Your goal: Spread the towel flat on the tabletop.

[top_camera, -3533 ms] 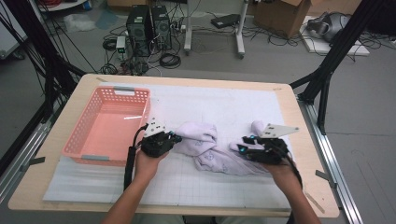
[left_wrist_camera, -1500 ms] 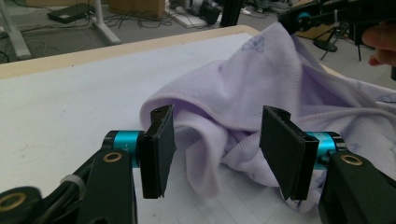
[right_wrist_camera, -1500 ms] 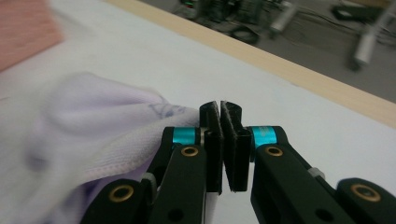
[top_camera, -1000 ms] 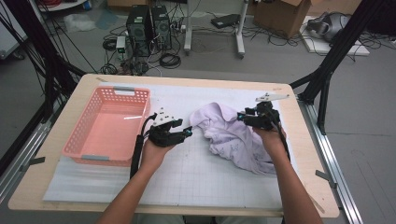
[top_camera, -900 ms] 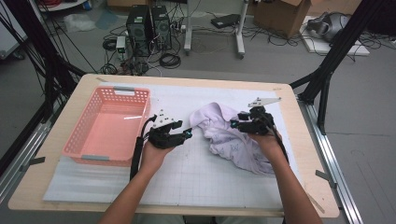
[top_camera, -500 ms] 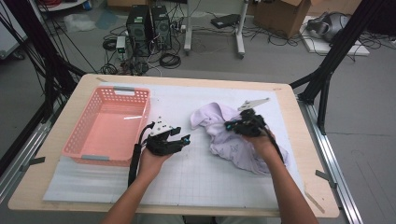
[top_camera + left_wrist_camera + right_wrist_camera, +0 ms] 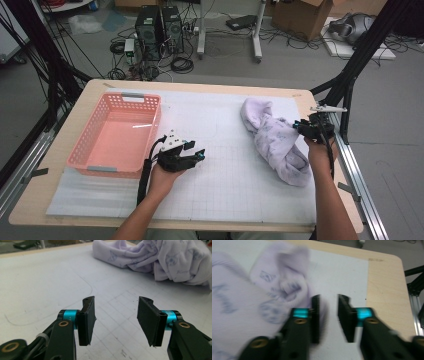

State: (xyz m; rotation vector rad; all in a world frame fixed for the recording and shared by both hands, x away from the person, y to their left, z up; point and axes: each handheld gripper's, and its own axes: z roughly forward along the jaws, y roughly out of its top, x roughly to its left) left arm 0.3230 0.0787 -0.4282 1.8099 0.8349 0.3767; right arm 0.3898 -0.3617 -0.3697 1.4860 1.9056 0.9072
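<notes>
Lilac garment [image 7: 274, 141] bunched on the surface's right side. Right tool [image 7: 298, 126] at its right edge, jaws just opening, nothing between them. Left tool [image 7: 198, 154] well apart near the pink basket [image 7: 116, 133], jaws parted, empty.

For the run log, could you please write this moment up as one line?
left gripper: open, empty, beside basket | right gripper: jaws just opening, nothing between them, at edge of cloth | cloth: crumpled on mat

Grey floor [image 7: 300, 70], tangled cables [image 7: 182, 62], cardboard box [image 7: 300, 12]
</notes>
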